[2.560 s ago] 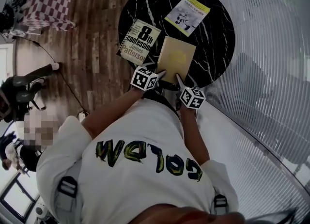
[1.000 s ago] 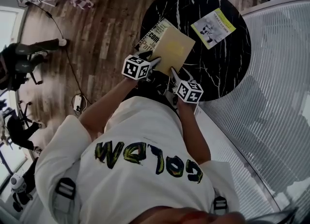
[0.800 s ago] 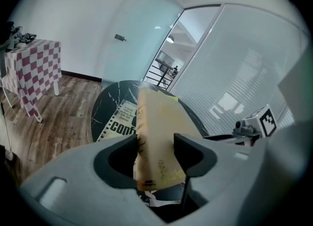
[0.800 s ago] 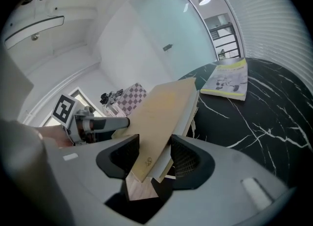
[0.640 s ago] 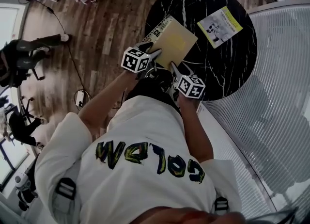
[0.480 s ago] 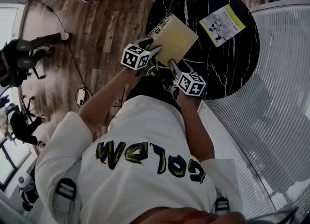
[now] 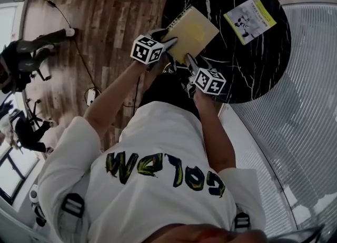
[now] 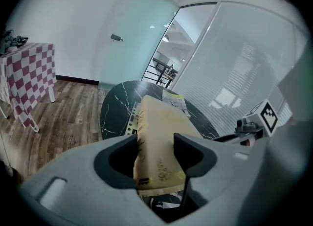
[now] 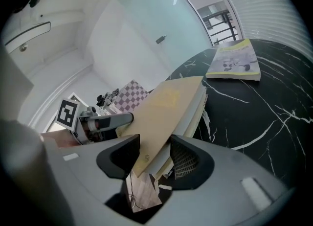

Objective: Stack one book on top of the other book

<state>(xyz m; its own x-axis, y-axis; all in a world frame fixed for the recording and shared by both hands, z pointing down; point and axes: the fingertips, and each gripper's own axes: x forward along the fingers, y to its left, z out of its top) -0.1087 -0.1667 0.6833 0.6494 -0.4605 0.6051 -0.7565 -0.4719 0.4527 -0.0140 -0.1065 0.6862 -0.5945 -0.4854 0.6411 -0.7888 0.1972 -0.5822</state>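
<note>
A yellow book [image 7: 193, 31] lies slanted over the printed paperback [image 7: 177, 19] at the left edge of the round black marble table [image 7: 247, 63]. Only a thin strip of the paperback shows in the head view. My left gripper [image 7: 169, 42] is shut on the yellow book's near-left corner, and my right gripper [image 7: 188, 60] is shut on its near edge. In the left gripper view the yellow book [image 8: 156, 132] stands between the left gripper's [image 8: 155, 157] jaws, with the paperback's print [image 8: 130, 122] beside it. In the right gripper view the book's cover [image 9: 168, 105] runs tilted through the right gripper [image 9: 154, 157].
A yellow-edged magazine [image 7: 249, 19] lies at the table's far right. A ribbed glass wall [image 7: 305, 105] runs close along the right. Wooden floor [image 7: 110, 37] lies to the left, with a cable, a checked tablecloth [image 8: 24, 80] and dark equipment [image 7: 18, 66].
Both grippers carried the yellow book left from the table's middle onto the paperback and lowered it. The paperback, once fully visible, is now almost covered.
</note>
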